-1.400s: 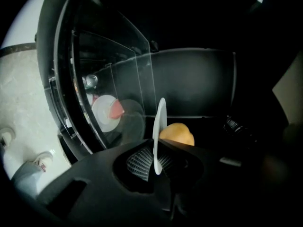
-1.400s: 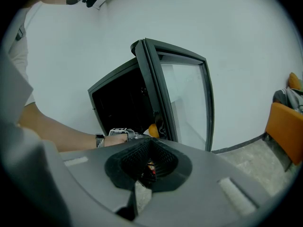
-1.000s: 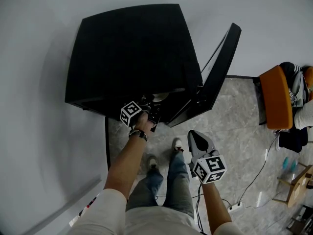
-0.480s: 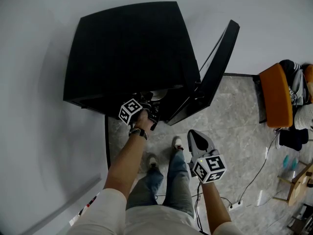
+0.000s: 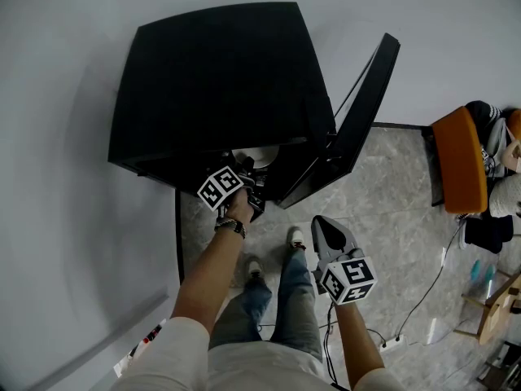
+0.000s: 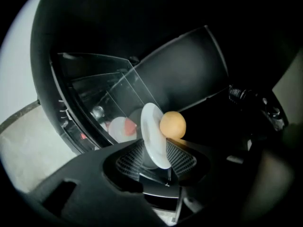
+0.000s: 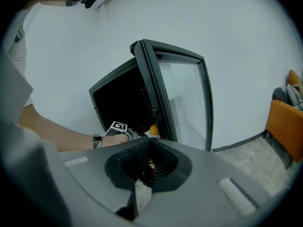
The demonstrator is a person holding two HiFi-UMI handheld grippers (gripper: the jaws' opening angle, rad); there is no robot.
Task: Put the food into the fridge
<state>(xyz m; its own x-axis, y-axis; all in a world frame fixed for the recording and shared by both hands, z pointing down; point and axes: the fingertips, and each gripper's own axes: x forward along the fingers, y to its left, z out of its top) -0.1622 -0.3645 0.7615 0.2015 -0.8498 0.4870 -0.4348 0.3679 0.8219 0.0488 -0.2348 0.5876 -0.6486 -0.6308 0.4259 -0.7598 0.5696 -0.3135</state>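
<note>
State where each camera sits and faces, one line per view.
Head view: on the person's head, facing steeply down at the black fridge; forearms, legs, left gripper, right gripper show.
Left gripper view: on that gripper, facing into the fridge; its jaws, just opened, flank a white plate with round orange food.
Right gripper view: on that gripper, facing the fridge's glass door; left forearm shows.
Shared: head and right gripper views show the left gripper.

Grey tiled floor (image 5: 391,202), right half of the head view; on it stand the black fridge (image 5: 220,80), upper centre, door (image 5: 370,104) open; an orange chair (image 5: 460,161), right edge; a white power strip (image 5: 393,344), lower right; inside the fridge, a white plate (image 6: 152,136) bearing round orange food (image 6: 173,124).
</note>
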